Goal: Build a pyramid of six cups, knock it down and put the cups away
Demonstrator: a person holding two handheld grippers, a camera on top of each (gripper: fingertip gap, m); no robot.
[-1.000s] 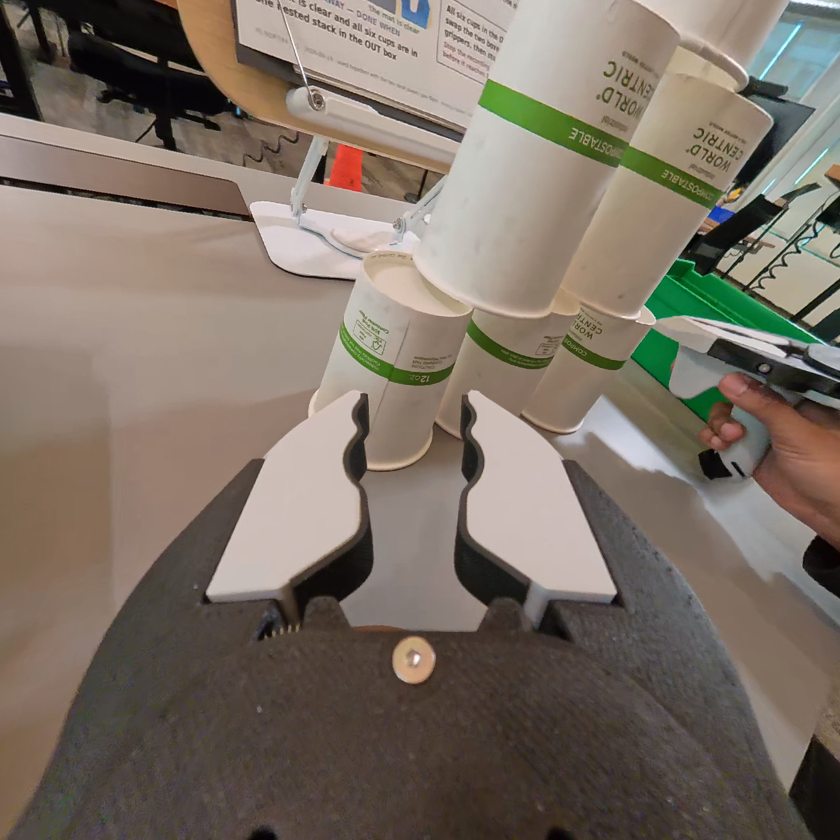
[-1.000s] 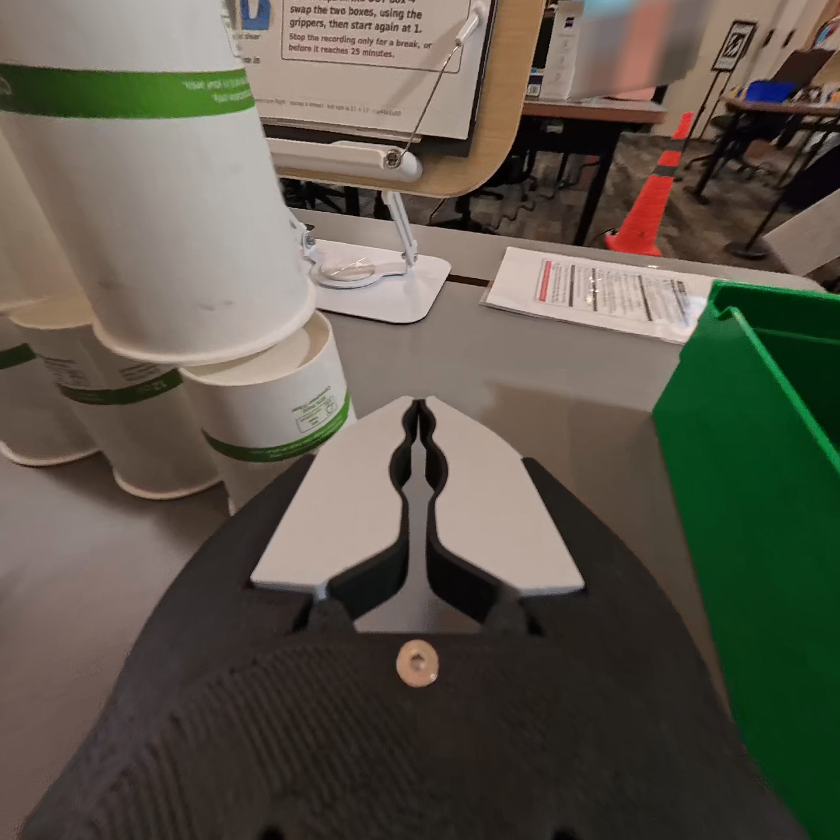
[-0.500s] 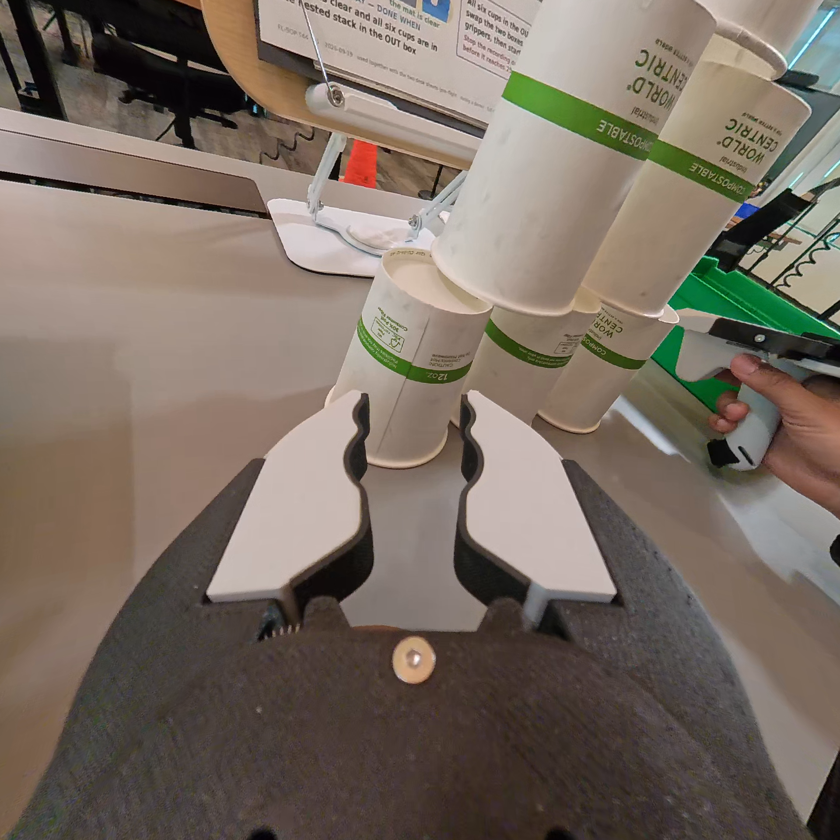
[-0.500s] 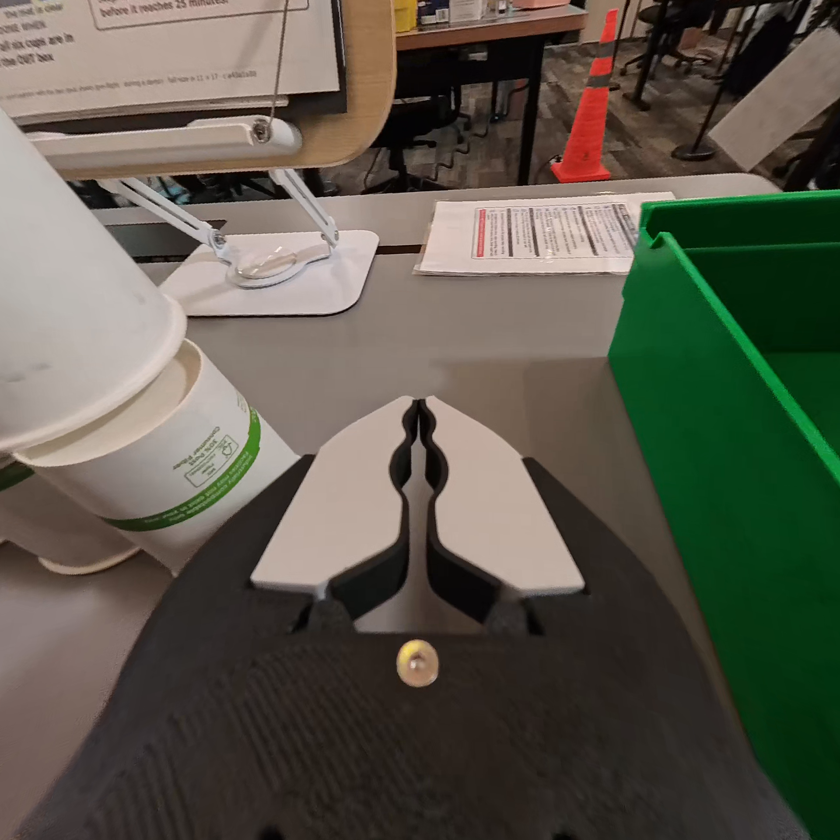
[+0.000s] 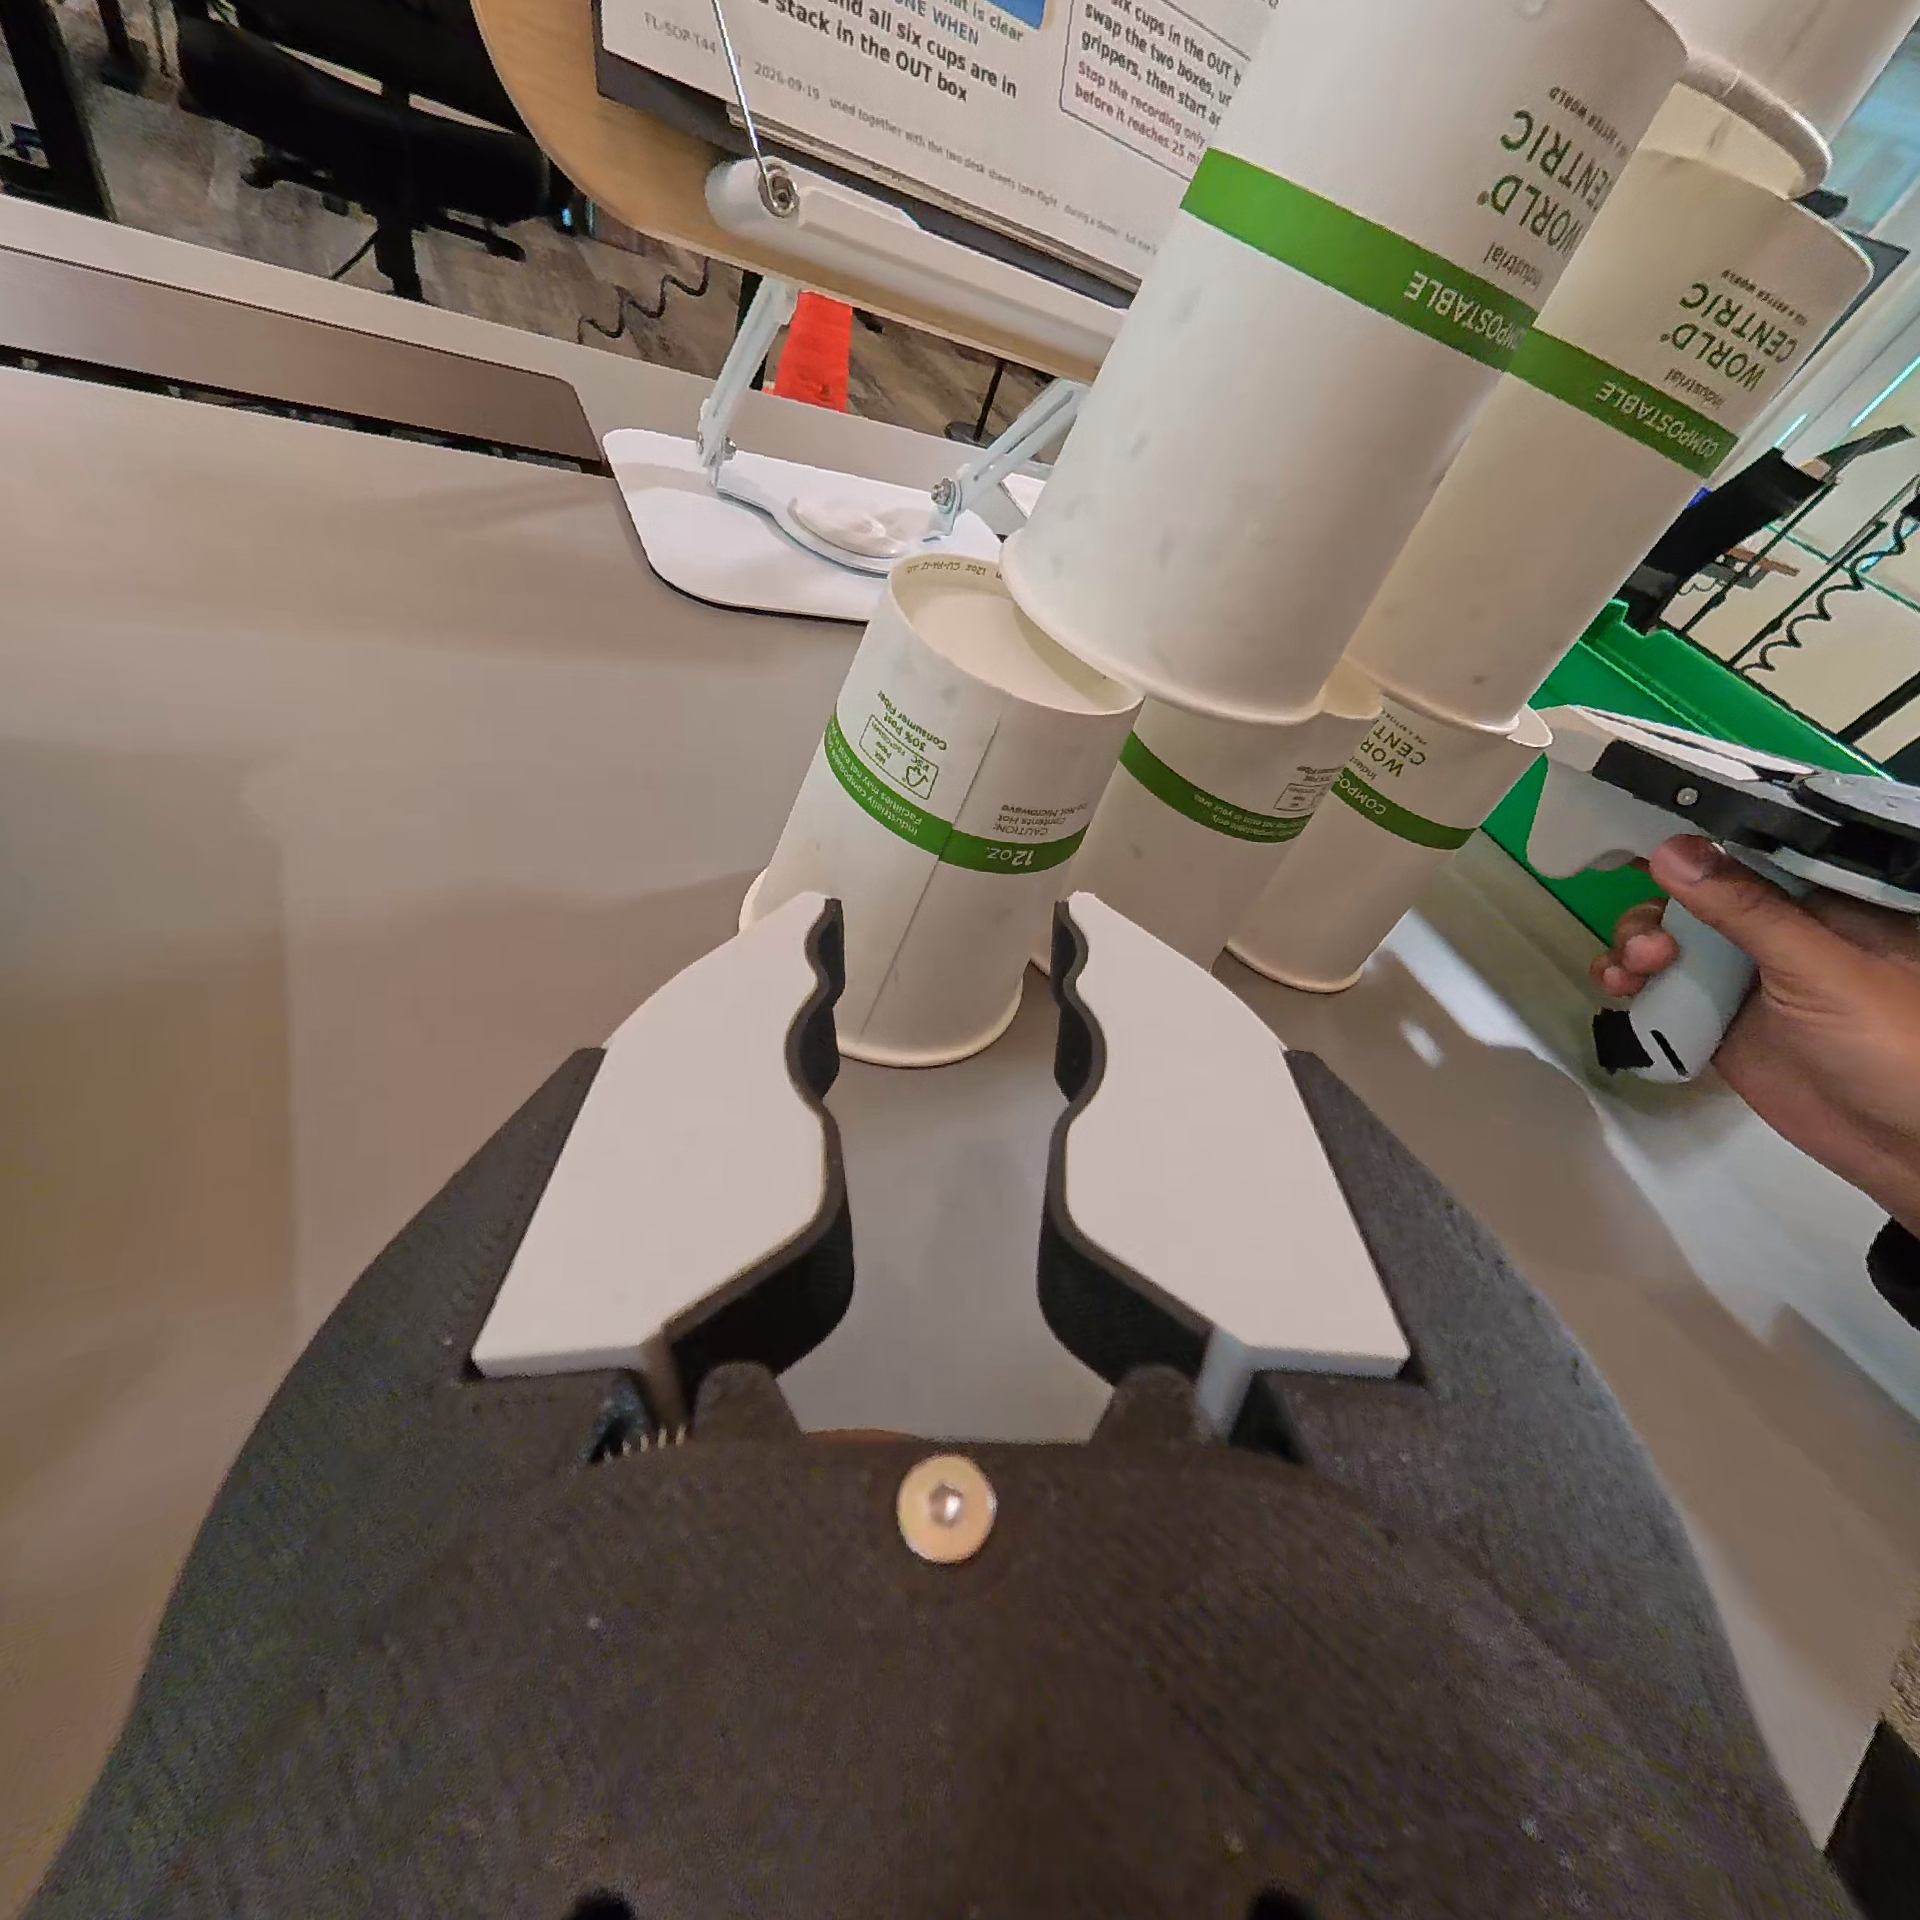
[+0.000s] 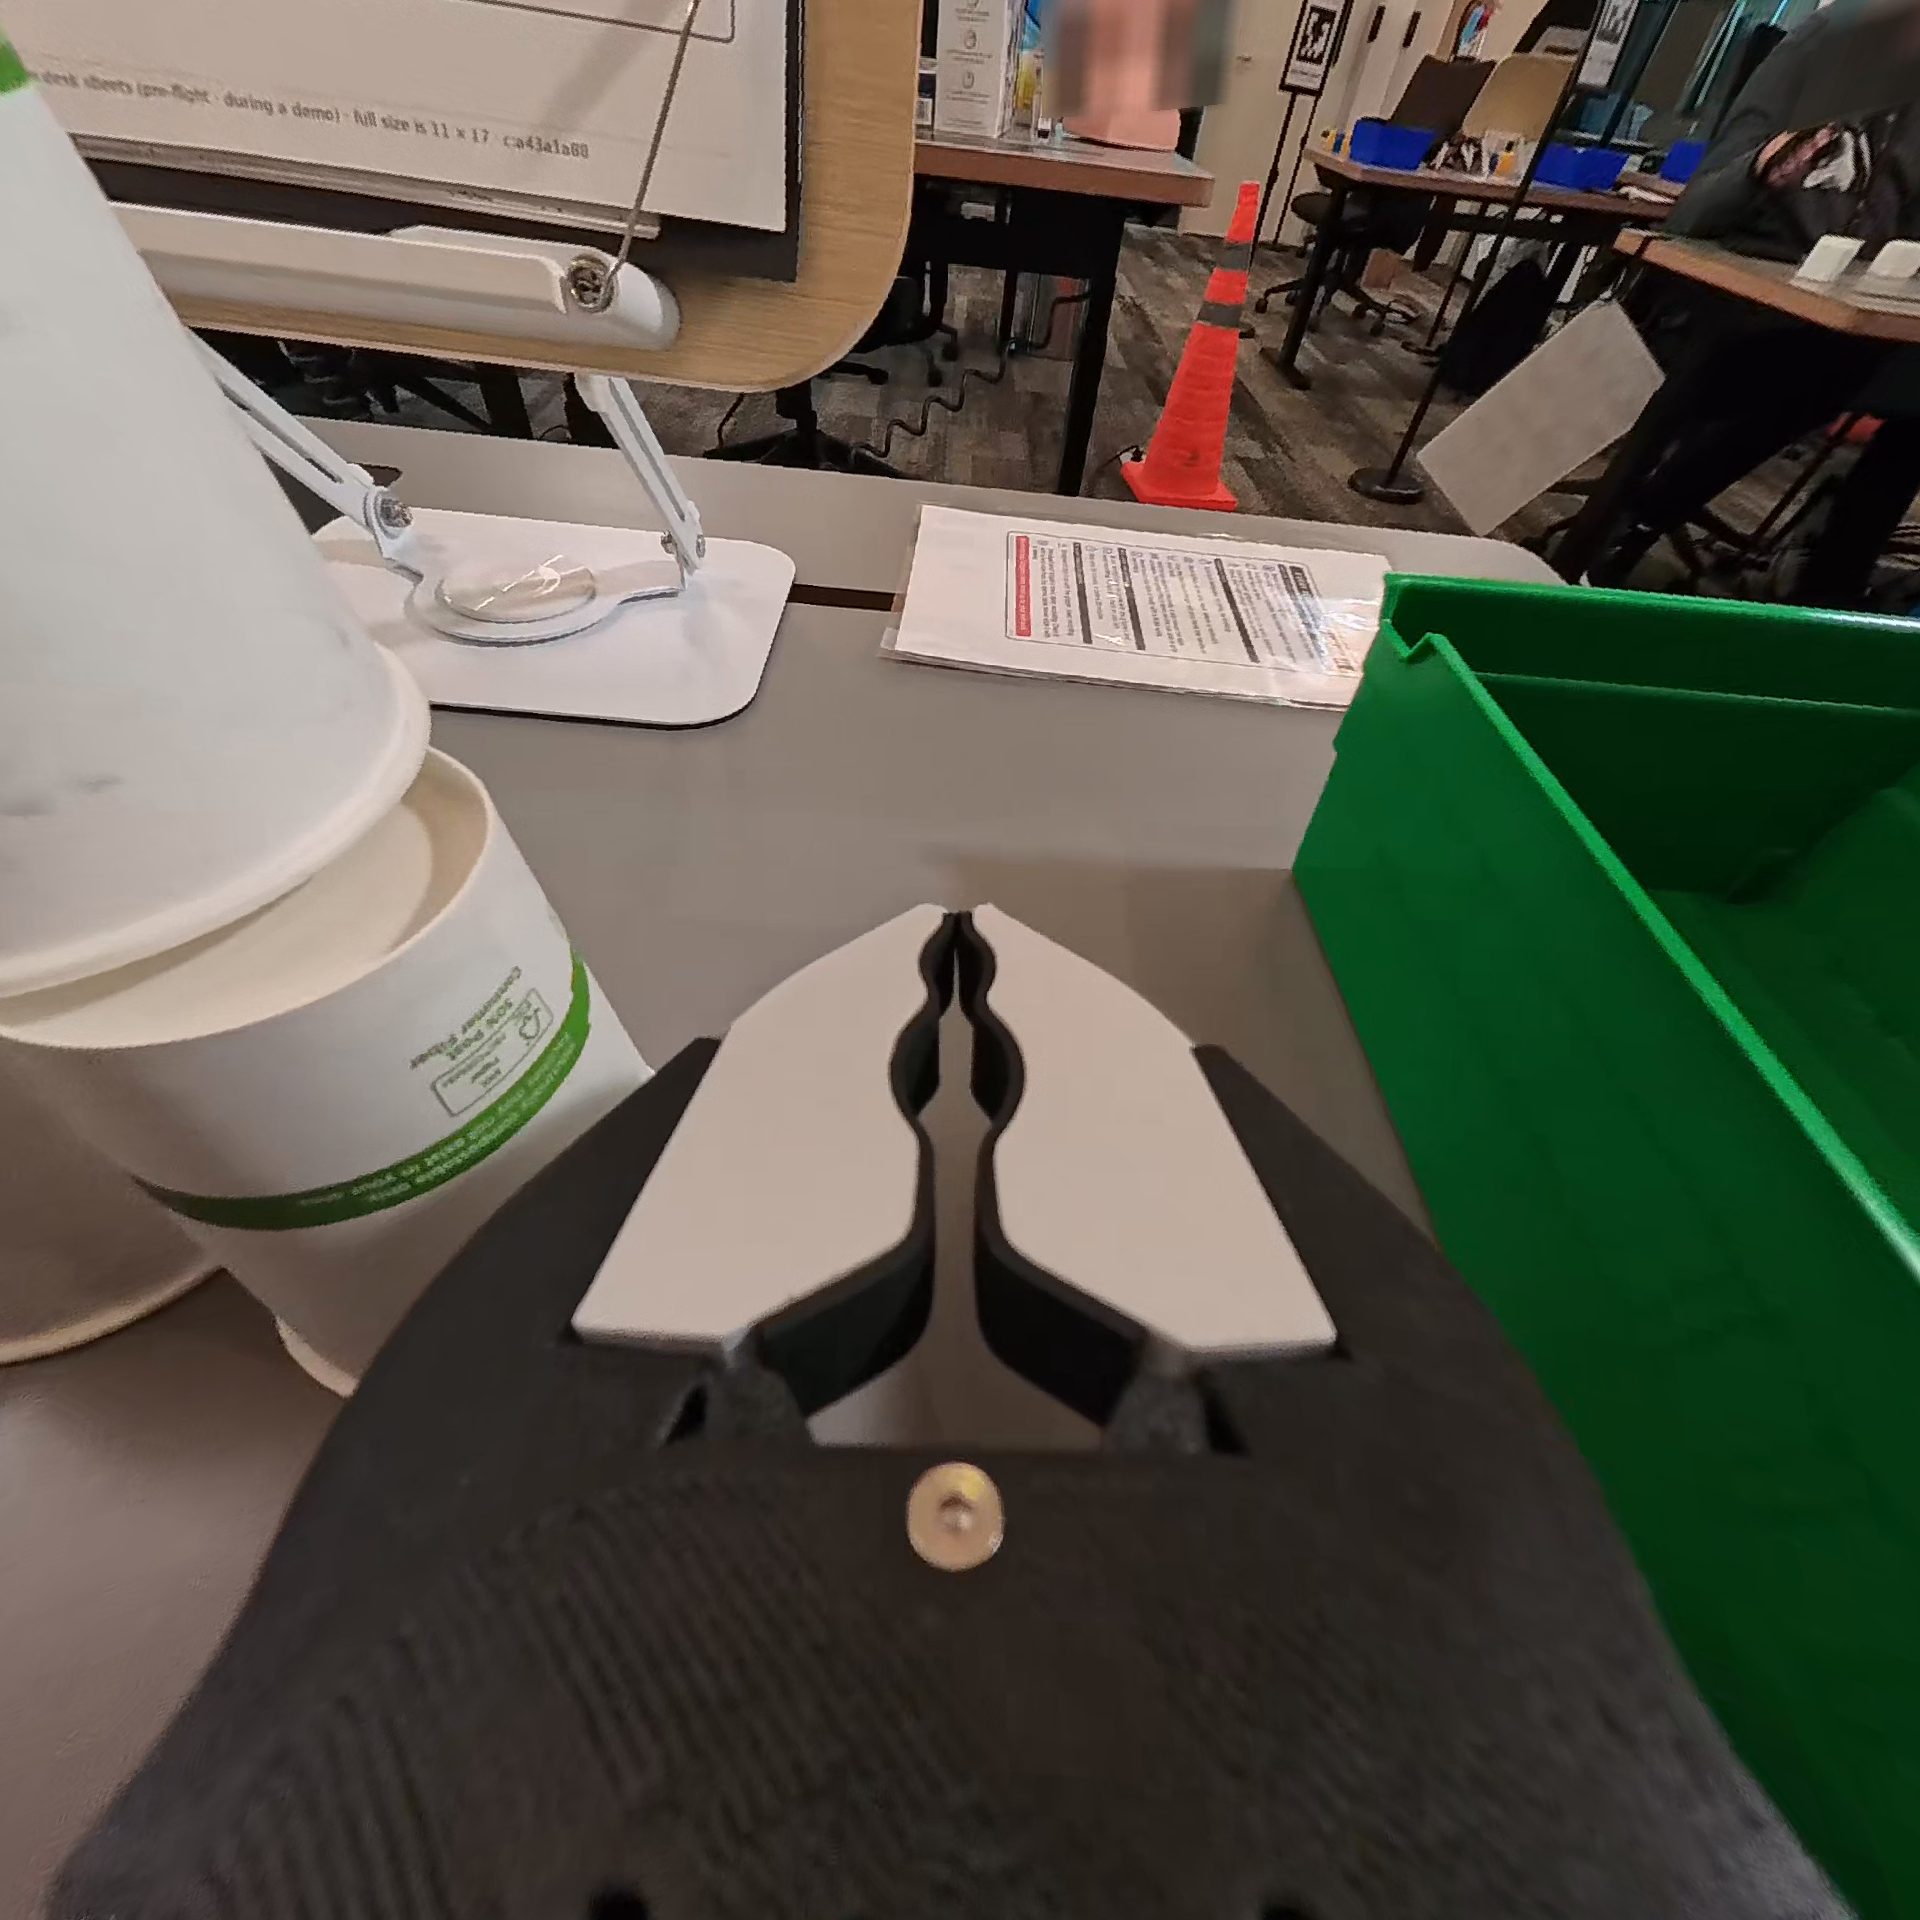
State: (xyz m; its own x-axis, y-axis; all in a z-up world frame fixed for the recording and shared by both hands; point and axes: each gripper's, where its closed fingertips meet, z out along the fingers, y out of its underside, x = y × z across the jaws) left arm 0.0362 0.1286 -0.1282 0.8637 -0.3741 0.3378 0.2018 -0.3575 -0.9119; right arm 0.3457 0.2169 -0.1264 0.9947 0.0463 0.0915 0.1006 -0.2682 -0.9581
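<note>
Left hand-held gripper [image 5: 940,935]: jaws spread wide, holding nothing. Its fingertips [image 5: 800,940] flank the base of the nearest paper cup [image 5: 935,821], which stands upside down on the grey worktop [image 5: 312,779]; whether the pads touch the cup wall cannot be told.

Cups are white paper with a green band, stacked as a pyramid. Bottom row: the nearest cup, a second cup [image 5: 1195,821] just to its right, a third cup [image 5: 1361,852] beyond that, all inverted. Two upper cups [image 5: 1299,416] sit on the bottom row, also inverted, and part of one more shows at the very top.

Right hand-held gripper [image 6: 958,920]: jaws closed tip to tip, nothing between them. It hovers low over bare worktop, with the end cup of the bottom row [image 6: 343,1101] just beside it on its left and a green bin [image 6: 1621,1039] close on its right. In the left wrist view the same gripper shows at the right edge, gripped by a person's hand [image 5: 1808,997].

Behind the cups: a white stand base [image 6: 582,634] carrying a wooden board [image 6: 831,208] with a printed sheet. A laminated sheet [image 6: 1132,608] lies flat at the back of the worktop. An orange cone [image 6: 1200,384] stands on the floor beyond.
</note>
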